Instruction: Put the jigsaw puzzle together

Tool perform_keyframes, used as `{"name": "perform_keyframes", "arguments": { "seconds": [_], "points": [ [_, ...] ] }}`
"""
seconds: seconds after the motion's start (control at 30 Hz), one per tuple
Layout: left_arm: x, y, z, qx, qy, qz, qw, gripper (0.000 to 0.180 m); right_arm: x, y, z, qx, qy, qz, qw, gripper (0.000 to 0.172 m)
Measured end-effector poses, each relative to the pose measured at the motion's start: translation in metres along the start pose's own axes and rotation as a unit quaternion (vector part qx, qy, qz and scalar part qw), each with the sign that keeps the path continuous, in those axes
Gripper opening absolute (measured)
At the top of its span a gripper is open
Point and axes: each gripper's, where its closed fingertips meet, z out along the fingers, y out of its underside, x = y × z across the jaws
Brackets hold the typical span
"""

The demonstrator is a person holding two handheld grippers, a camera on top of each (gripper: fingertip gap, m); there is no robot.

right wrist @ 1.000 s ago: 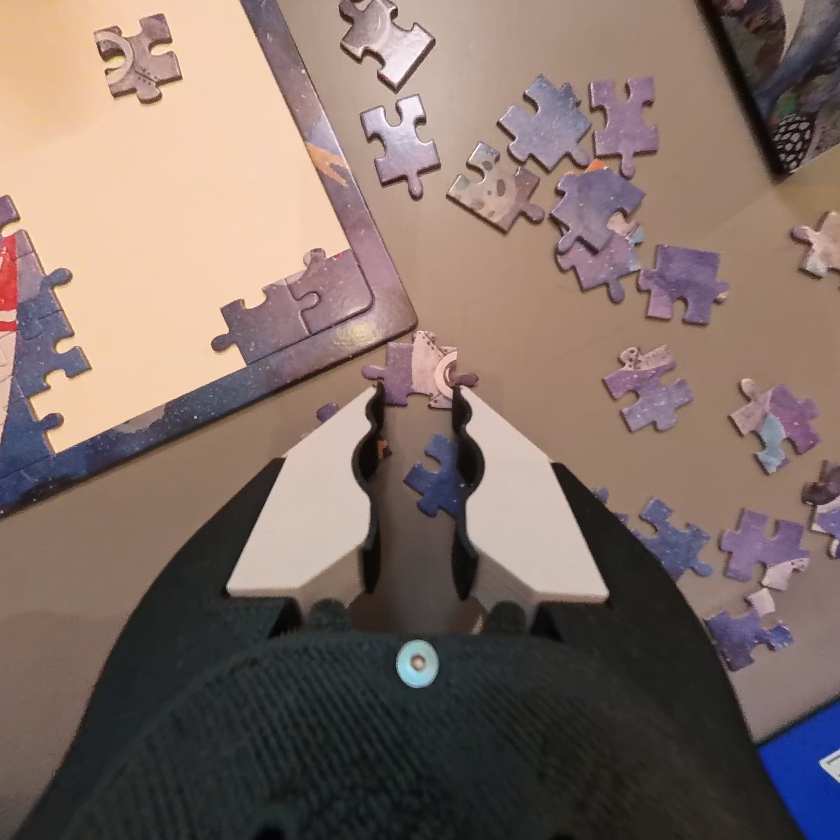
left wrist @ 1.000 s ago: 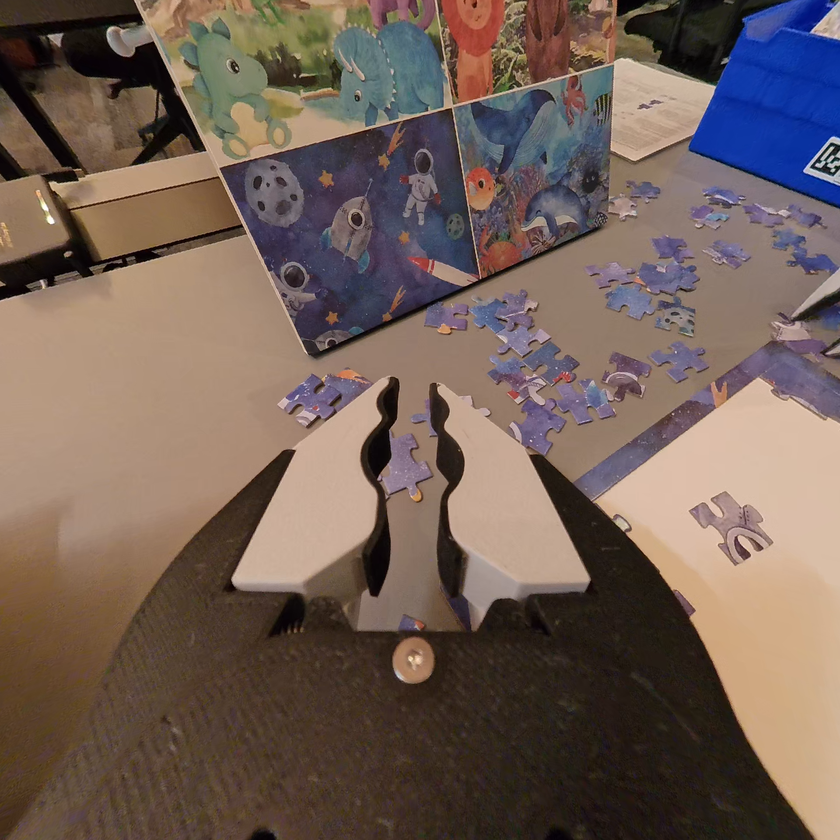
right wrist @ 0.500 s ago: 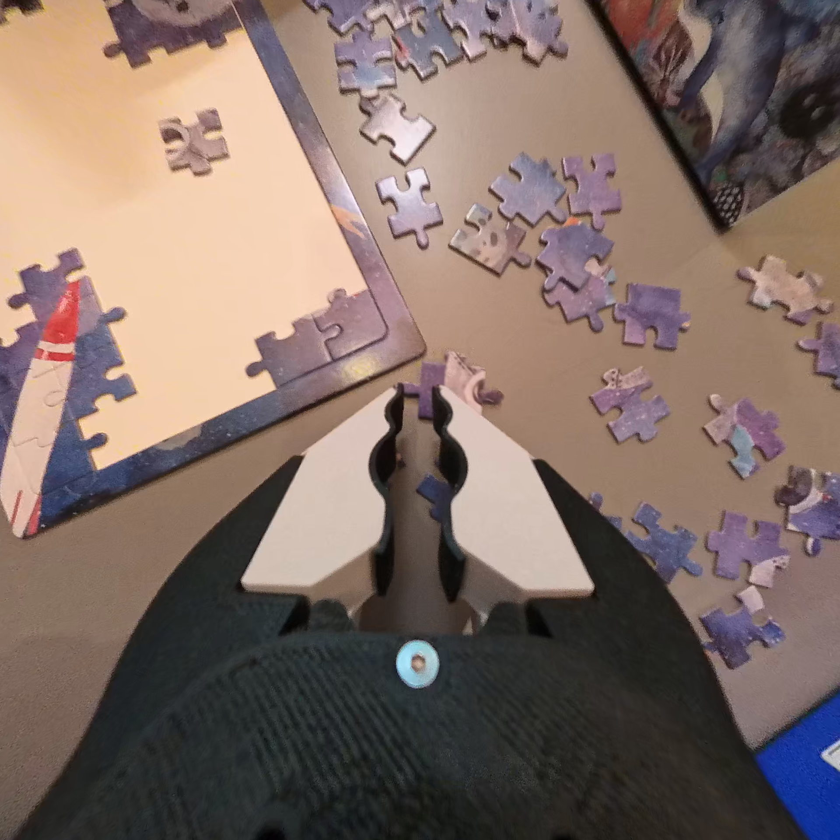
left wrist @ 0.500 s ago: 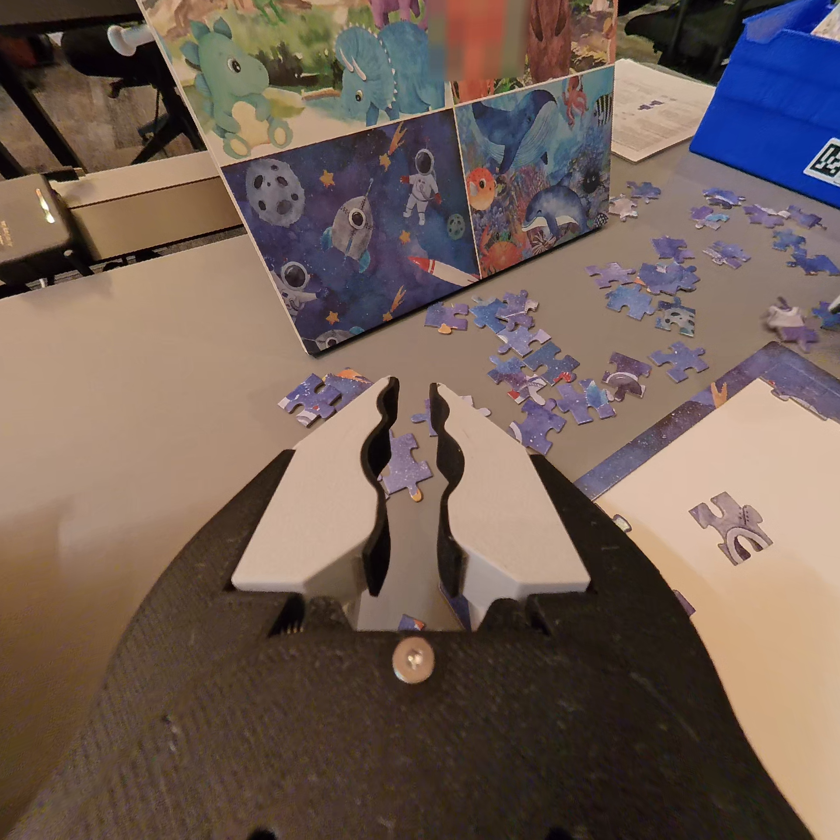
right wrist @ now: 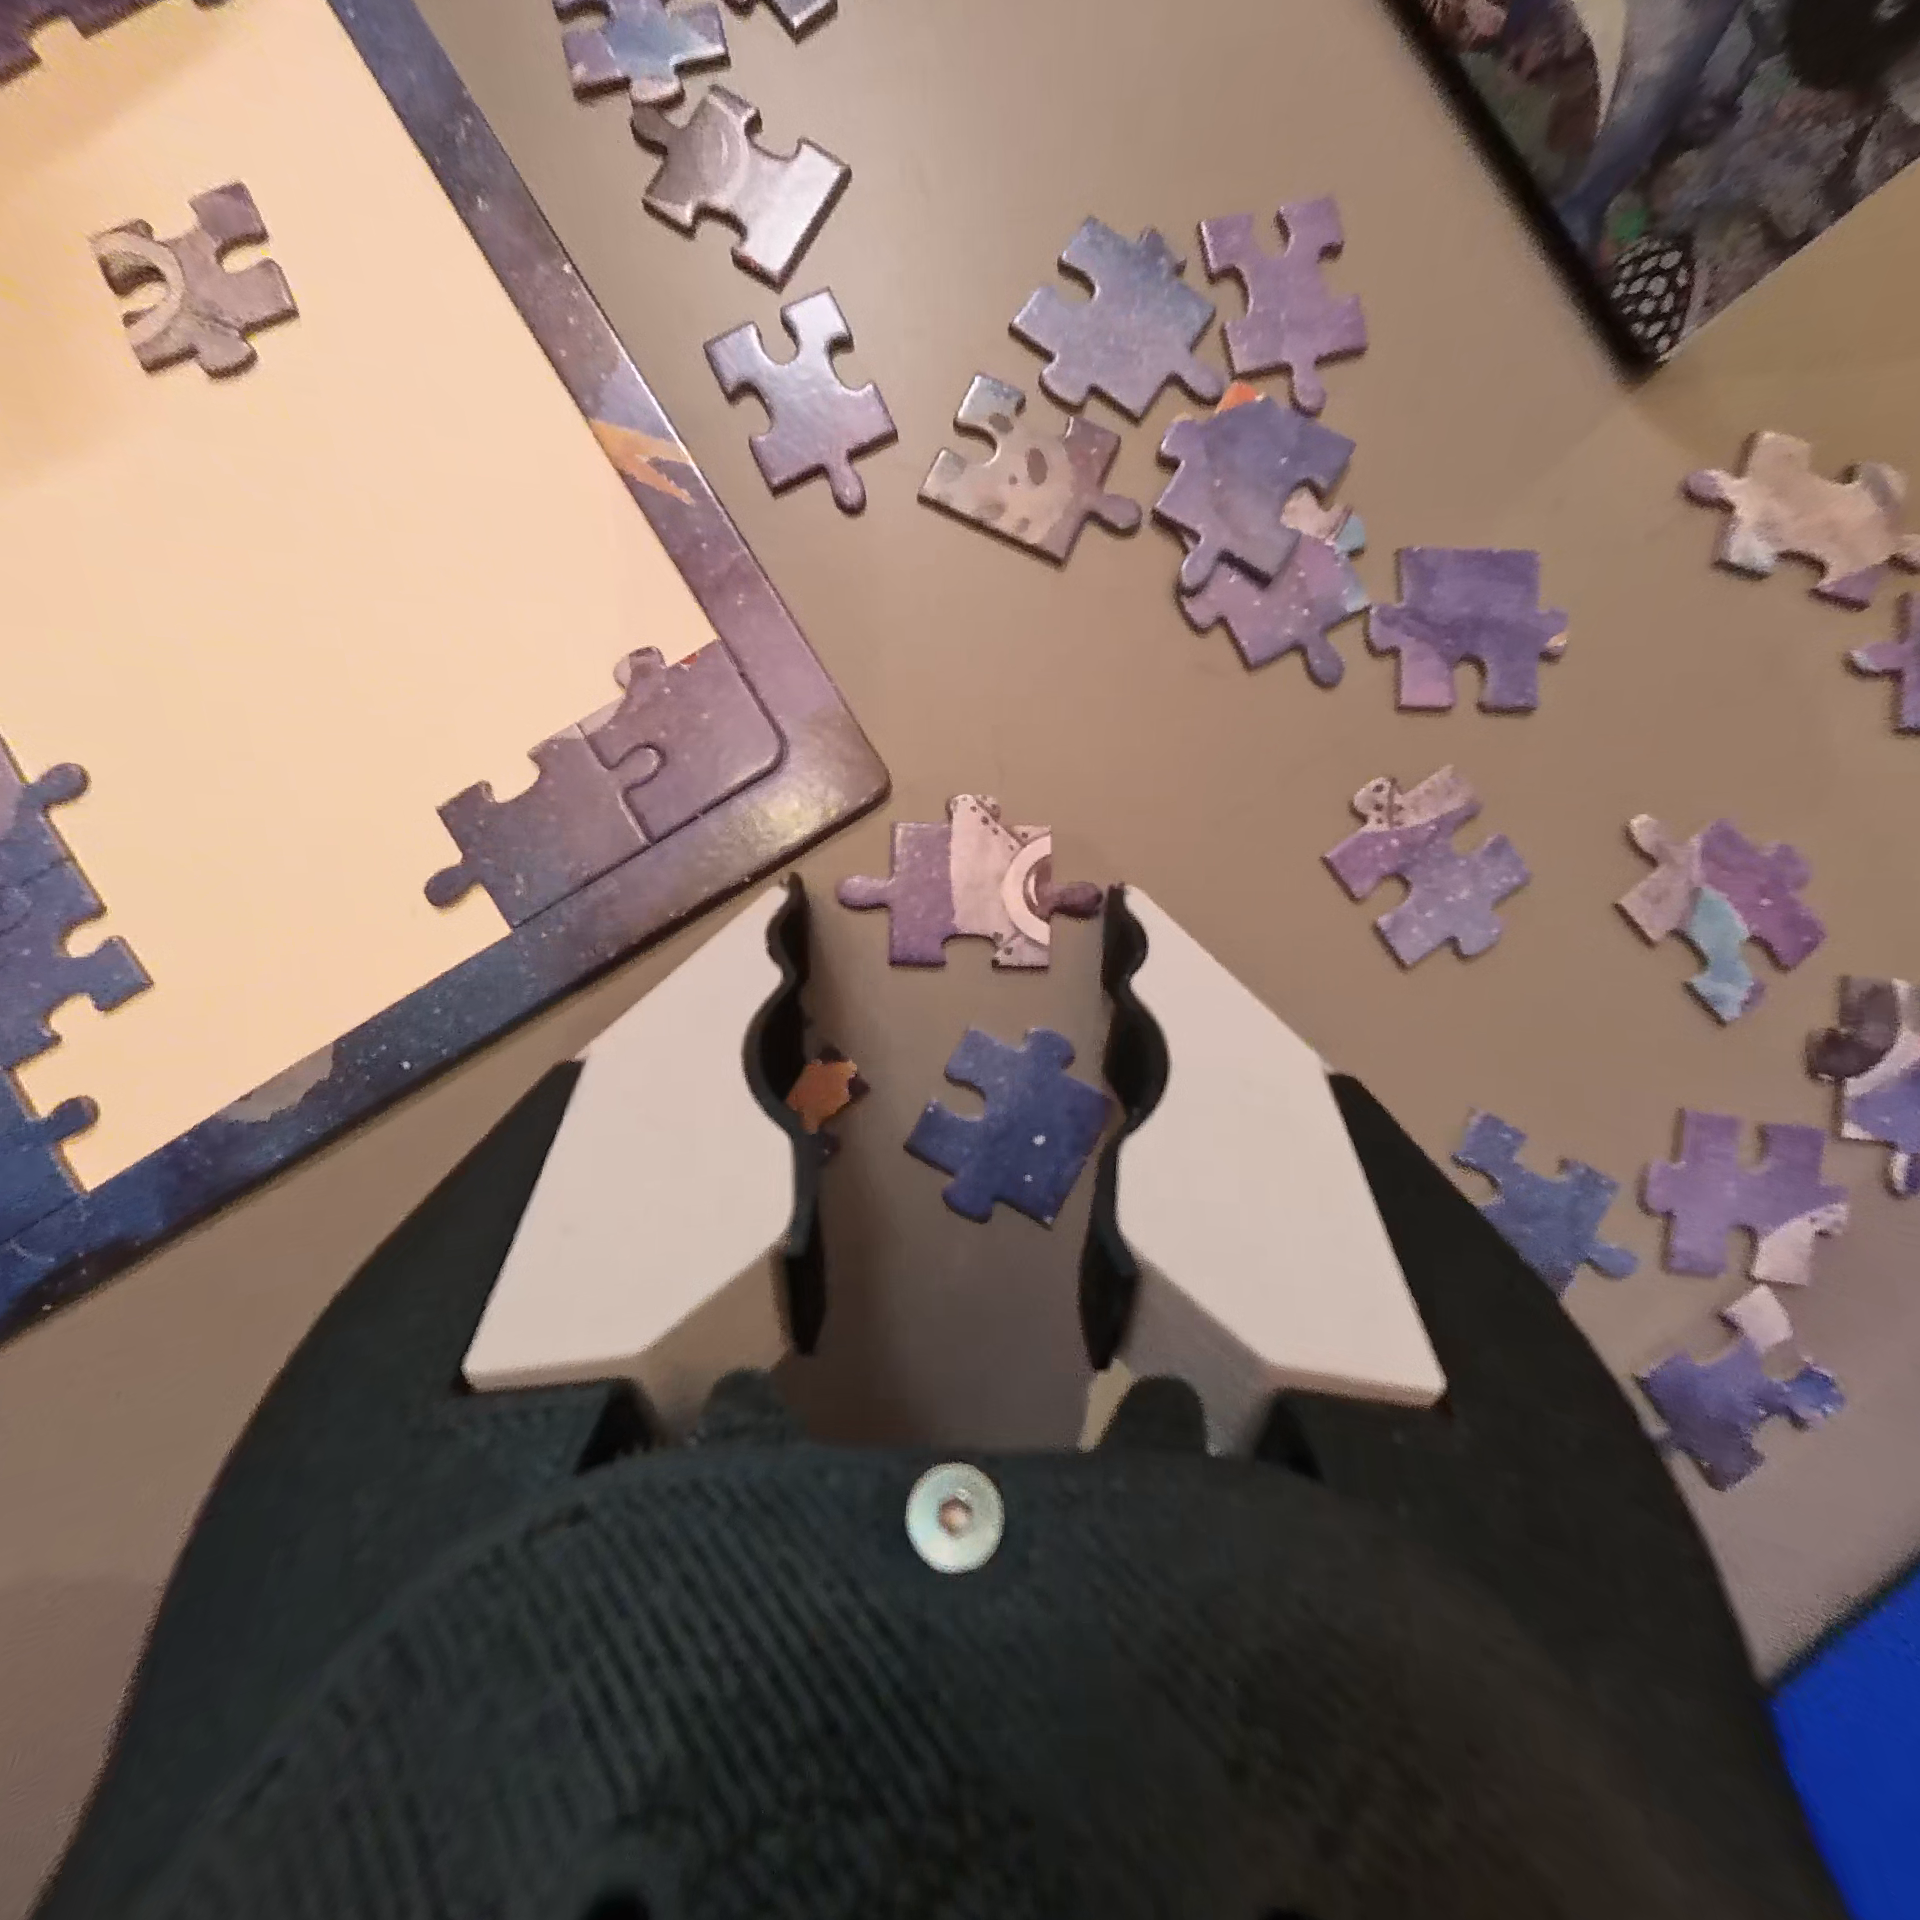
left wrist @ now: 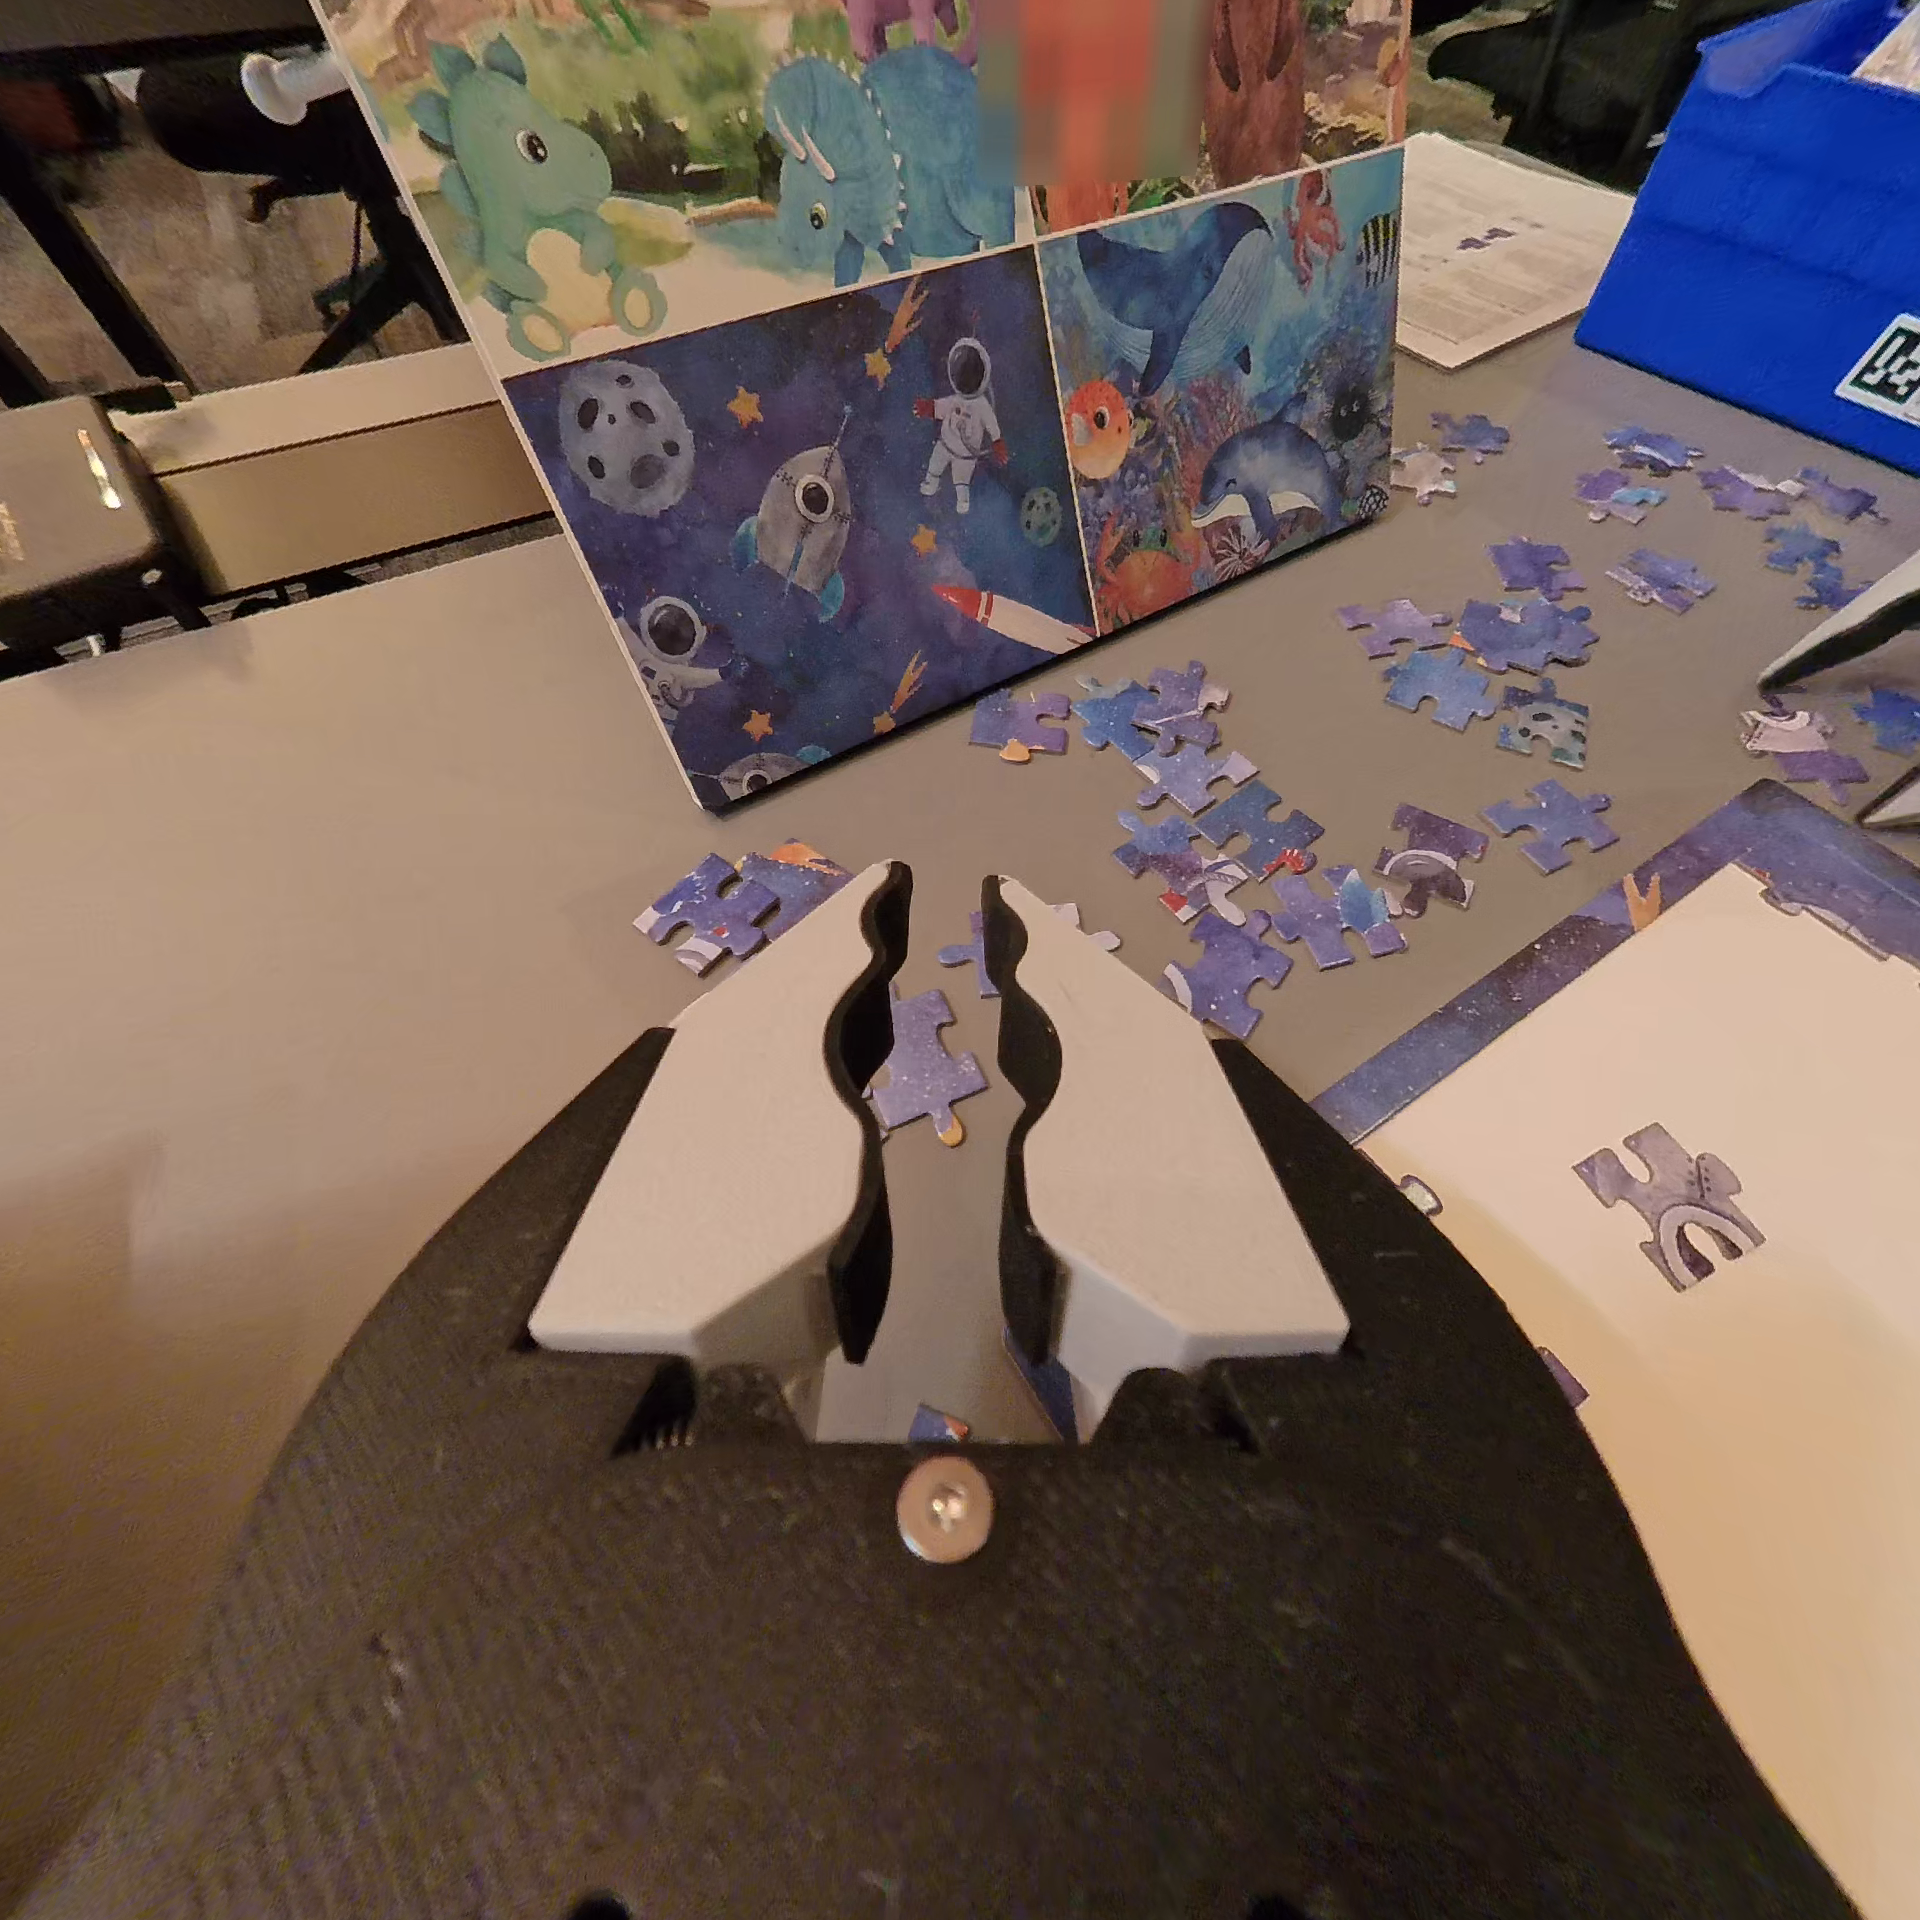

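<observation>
The left gripper (left wrist: 945, 894) hovers over the grey bench (left wrist: 312, 831), its narrowly parted jaws holding nothing, above loose purple puzzle pieces (left wrist: 920, 1070) near the upright picture box (left wrist: 935, 416) and puzzle tray (left wrist: 1714, 1039).

The puzzle pieces (right wrist: 971, 899) look like thick card with a slightly shiny printed top, and the puzzle board (right wrist: 727, 831) is card too, with a shiny dark rim and a plain, dull cream middle. Each tool (left wrist: 945, 894) has smooth, dull grey plastic fingers (left wrist: 748, 1122) with black rubbery pads on the inside, a rough black body with fine lines in it (left wrist: 935, 1714) and one shiny metal screw (left wrist: 943, 1509). The surface (left wrist: 260, 935) is smooth and dull grey, the picture box (left wrist: 831, 499) is smooth printed card, and the blue bin (left wrist: 1766, 239) is smooth plastic.
</observation>
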Motion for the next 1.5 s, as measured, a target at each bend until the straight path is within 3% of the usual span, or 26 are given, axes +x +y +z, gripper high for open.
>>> {"name": "perform_keyframes", "arguments": {
  "seconds": [0.1, 0.47, 0.53, 0.77, 1.0, 1.3, 1.4, 1.5],
  "points": [
    [0.001, 0.000, 0.000, 0.000, 0.000, 0.001, 1.000, 0.012, -0.001, 0.000, 0.001, 0.005, -0.002, 0.003, 1.000, 0.049],
    [0.000, 0.000, 0.000, 0.000, 0.000, 0.000, 1.000, 0.012, -0.006, -0.001, -0.001, 0.002, -0.005, -0.009, 1.000, 0.047],
    [0.000, 0.000, 0.000, 0.000, 0.000, 0.001, 1.000, 0.012, -0.007, -0.003, -0.003, 0.010, -0.001, -0.015, 1.000, 0.030],
    [0.001, 0.000, 0.000, -0.001, 0.001, 0.001, 1.000, 0.012, -0.003, -0.004, -0.007, 0.011, 0.014, -0.011, 1.000, 0.039],
    [0.001, 0.001, 0.000, -0.002, 0.000, 0.001, 1.000, 0.012, 0.002, -0.006, 0.002, -0.001, 0.016, -0.022, 1.000, 0.060],
    [0.000, 0.000, 0.000, -0.001, 0.001, 0.000, 1.000, 0.012, 0.001, -0.003, 0.004, -0.039, -0.020, -0.025, 0.999, 0.054],
    [0.000, 0.000, 0.000, 0.000, 0.001, 0.000, 1.000, 0.012, 0.001, -0.003, 0.003, -0.052, -0.025, -0.033, 0.998, 0.038],
    [0.000, 0.000, 0.000, 0.000, 0.001, -0.001, 1.000, 0.013, 0.001, -0.003, 0.003, -0.054, -0.025, -0.035, 0.998, 0.038]
  ]
}}
